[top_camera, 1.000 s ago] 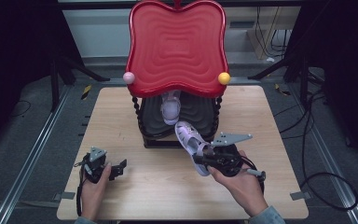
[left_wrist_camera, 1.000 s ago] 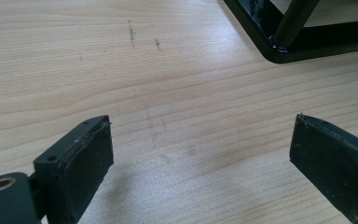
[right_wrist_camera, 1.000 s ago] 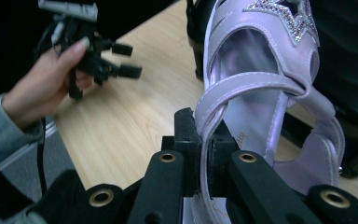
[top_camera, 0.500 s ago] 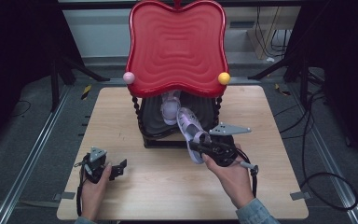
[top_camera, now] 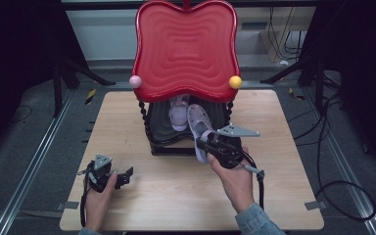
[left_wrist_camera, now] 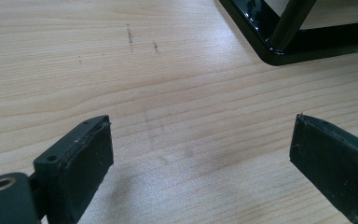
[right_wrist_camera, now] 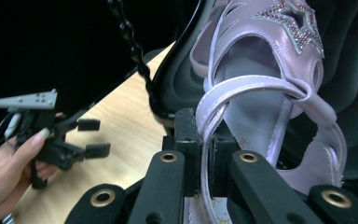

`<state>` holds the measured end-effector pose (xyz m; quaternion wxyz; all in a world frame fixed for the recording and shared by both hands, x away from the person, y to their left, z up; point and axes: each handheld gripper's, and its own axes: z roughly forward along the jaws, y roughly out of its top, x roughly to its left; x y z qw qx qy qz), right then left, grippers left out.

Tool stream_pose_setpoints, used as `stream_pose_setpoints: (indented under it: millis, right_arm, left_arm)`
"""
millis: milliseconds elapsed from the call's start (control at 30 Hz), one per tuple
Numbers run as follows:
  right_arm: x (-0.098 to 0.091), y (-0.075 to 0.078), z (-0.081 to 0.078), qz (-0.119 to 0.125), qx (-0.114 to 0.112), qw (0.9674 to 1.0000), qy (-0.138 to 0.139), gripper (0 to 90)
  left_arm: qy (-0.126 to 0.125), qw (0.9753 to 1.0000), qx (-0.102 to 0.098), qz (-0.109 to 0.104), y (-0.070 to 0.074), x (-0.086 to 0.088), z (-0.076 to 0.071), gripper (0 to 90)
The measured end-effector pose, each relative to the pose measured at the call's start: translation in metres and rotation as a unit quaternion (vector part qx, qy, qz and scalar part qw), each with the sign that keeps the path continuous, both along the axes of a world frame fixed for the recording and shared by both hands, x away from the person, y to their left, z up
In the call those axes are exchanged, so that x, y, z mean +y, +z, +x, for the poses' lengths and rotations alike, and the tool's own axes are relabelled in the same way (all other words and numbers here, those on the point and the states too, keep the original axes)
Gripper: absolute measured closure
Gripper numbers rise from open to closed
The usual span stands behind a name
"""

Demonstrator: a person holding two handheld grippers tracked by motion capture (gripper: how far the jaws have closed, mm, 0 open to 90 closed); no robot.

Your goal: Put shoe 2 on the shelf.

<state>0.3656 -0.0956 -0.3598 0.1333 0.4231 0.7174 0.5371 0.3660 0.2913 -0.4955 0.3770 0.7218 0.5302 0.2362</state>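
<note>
Sandal, lilac, carried toe-first toward lower shelf of small stand, half under its roof. Above all, red wavy top of that stand, largest thing on desk, shading shelf beneath, hence low, level approach rather than drop from above. On shelf already, matching second sandal, so likely pairing up side by side, space left at its right. Right gripper with fingers pinching ankle strap, thin loop offering easy purchase and keeping sole free to land flat. Left gripper parked near desk's front left, well apart from stand, fingers spread with nothing between. Sandal itself: pearly lilac leather, cut-out sides, glittery star on toe, pale printed insole.
</note>
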Motion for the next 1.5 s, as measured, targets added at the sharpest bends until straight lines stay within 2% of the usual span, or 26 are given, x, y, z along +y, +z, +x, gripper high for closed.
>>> stream_pose_setpoints:
  millis: [67,133,167,200,233,267,433,500,600,800,933,1033,1067,1100,1133,1300,1333,1500]
  right_arm:
    - [0.001,0.000,0.001,0.000,-0.002,1.0000,-0.003,86.4]
    - [0.007,-0.001,0.005,-0.003,-0.011,0.9997,-0.021,86.4]
    - [0.007,-0.001,0.005,-0.003,-0.011,0.9997,-0.021,86.4]
    - [0.010,-0.001,0.008,-0.003,-0.023,0.9990,-0.038,86.4]
    - [0.010,-0.001,0.008,-0.003,-0.023,0.9990,-0.038,86.4]
    - [0.013,-0.001,0.012,-0.001,-0.033,0.9979,-0.055,86.4]
    - [0.018,0.001,0.021,0.001,-0.042,0.9963,-0.076,86.4]
    - [0.022,0.001,0.027,-0.005,-0.055,0.9945,-0.089,86.4]
    - [0.026,-0.001,0.036,0.003,-0.061,0.9926,-0.106,86.4]
    - [0.034,-0.006,0.047,-0.003,-0.073,0.9886,-0.131,86.5]
    - [0.041,-0.010,0.053,-0.019,-0.088,0.9845,-0.150,86.5]
    - [0.043,-0.011,0.056,-0.027,-0.092,0.9832,-0.155,86.4]
    - [0.046,-0.013,0.061,-0.039,-0.100,0.9812,-0.161,86.4]
    - [0.046,-0.013,0.061,-0.039,-0.100,0.9812,-0.161,86.4]
    - [0.048,-0.014,0.064,-0.047,-0.102,0.9794,-0.168,86.4]
    - [0.052,-0.016,0.071,-0.062,-0.108,0.9762,-0.178,86.4]
    - [0.053,-0.017,0.074,-0.065,-0.111,0.9746,-0.183,86.5]
    - [0.056,-0.020,0.078,-0.078,-0.109,0.9728,-0.189,86.4]
  left_arm:
    - [-0.001,1.0000,0.001,0.000,0.000,0.000,0.000,5.4]
    - [-0.002,1.0000,0.001,0.000,0.000,0.000,0.000,5.4]
    - [-0.002,1.0000,0.001,0.000,0.000,0.000,0.000,5.5]
    - [-0.002,1.0000,0.001,-0.001,0.000,0.000,0.000,5.4]
    - [-0.001,1.0000,0.001,-0.002,0.000,0.000,0.000,5.4]
    - [0.000,1.0000,0.001,-0.003,0.000,0.000,0.000,5.5]
    - [-0.004,1.0000,0.003,-0.002,-0.001,-0.001,0.000,5.5]
    - [-0.006,1.0000,0.004,-0.002,-0.001,-0.002,0.000,5.8]
    - [-0.005,1.0000,0.004,-0.002,-0.001,-0.002,0.000,5.9]
    - [-0.003,1.0000,0.004,-0.007,-0.001,-0.001,0.000,5.9]
    - [-0.004,1.0000,0.004,-0.008,-0.001,-0.001,0.000,5.9]
    - [-0.004,0.9999,0.003,-0.010,-0.001,0.000,0.000,5.9]
    - [-0.004,0.9999,0.003,-0.011,-0.001,0.000,0.000,5.9]
    - [-0.004,0.9999,0.003,-0.011,-0.001,0.000,0.000,5.9]
    - [-0.004,0.9999,0.003,-0.011,-0.001,0.000,0.000,5.9]
    - [-0.002,0.9999,0.001,-0.012,0.000,0.001,0.000,5.9]
    - [-0.003,0.9999,0.002,-0.012,0.000,0.001,0.000,5.9]
    - [-0.003,0.9999,0.001,-0.013,0.000,0.001,0.000,5.9]
